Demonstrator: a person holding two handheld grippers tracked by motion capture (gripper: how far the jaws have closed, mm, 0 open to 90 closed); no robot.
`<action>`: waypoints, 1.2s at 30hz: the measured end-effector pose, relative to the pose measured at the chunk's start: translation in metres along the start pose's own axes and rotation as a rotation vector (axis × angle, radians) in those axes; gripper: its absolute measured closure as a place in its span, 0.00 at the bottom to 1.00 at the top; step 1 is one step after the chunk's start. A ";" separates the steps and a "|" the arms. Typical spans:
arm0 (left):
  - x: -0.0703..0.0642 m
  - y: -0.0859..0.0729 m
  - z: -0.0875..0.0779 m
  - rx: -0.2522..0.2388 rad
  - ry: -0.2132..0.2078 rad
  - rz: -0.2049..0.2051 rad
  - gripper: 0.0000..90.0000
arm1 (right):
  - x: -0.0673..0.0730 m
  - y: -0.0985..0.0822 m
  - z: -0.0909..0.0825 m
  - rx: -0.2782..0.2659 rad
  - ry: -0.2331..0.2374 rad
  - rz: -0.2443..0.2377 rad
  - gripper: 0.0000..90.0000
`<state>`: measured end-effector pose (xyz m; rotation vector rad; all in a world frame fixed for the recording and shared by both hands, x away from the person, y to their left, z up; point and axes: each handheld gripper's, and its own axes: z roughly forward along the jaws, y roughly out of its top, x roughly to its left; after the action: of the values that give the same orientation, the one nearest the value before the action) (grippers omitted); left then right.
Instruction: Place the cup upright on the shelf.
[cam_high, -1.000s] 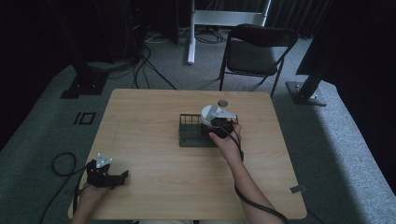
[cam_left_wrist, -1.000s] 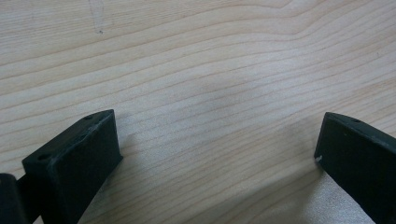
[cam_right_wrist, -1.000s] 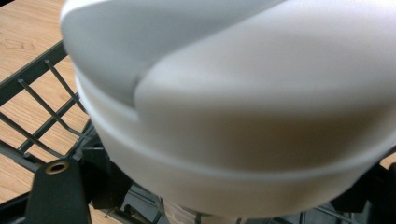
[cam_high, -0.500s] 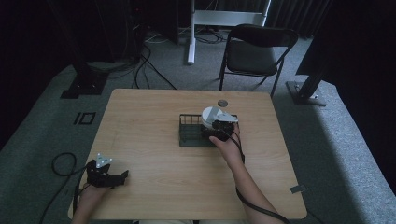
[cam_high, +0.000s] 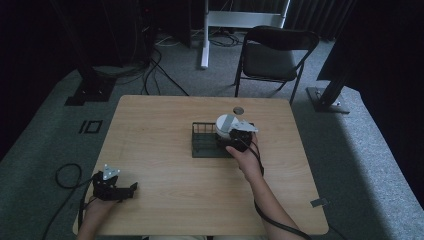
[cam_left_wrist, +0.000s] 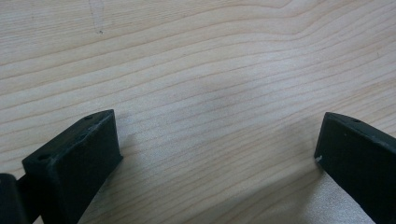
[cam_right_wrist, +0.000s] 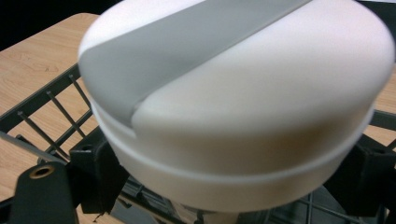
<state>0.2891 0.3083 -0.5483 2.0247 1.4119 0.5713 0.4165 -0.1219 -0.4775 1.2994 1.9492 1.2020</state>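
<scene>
Little has shifted over the past second: the right gripper (cam_high: 238, 136) remains at the dark wire rack (cam_high: 202, 142) near the middle of the tabletop (cam_high: 160, 125), toward its far edge, and the left gripper (cam_high: 114, 187) has stayed low by the near left corner. In the right gripper view, a white round bowl (cam_right_wrist: 243, 107) with a grey band across it sits between the two black jaws, turned bottom-up and tilted, its rim pressed on either side by the jaw pads; the gripper appears clamped on it, though the contact points are partly hidden behind the rim. The bowl hangs just above the rack's wires (cam_right_wrist: 56, 116), at the rack's right end as the high view shows it, with the person's right hand (cam_high: 244, 157) directly behind. A small round dark object (cam_high: 238, 110) lies on the tabletop beyond the rack, near the far edge. In the left gripper view, the jaws stand wide apart over bare wood grain, holding nothing.
</scene>
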 end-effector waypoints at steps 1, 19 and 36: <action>0.000 0.000 0.000 0.001 0.001 0.000 0.00 | 0.000 0.000 -0.001 0.000 0.005 0.001 0.15; 0.000 0.000 0.000 0.001 0.002 -0.002 0.00 | -0.002 0.000 -0.016 -0.013 0.022 -0.010 0.14; 0.000 0.000 0.000 0.001 0.002 -0.002 0.00 | -0.007 -0.009 -0.034 -0.034 0.022 -0.029 0.14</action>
<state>0.2891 0.3085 -0.5482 2.0240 1.4154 0.5722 0.3887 -0.1425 -0.4691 1.2421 1.9477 1.2349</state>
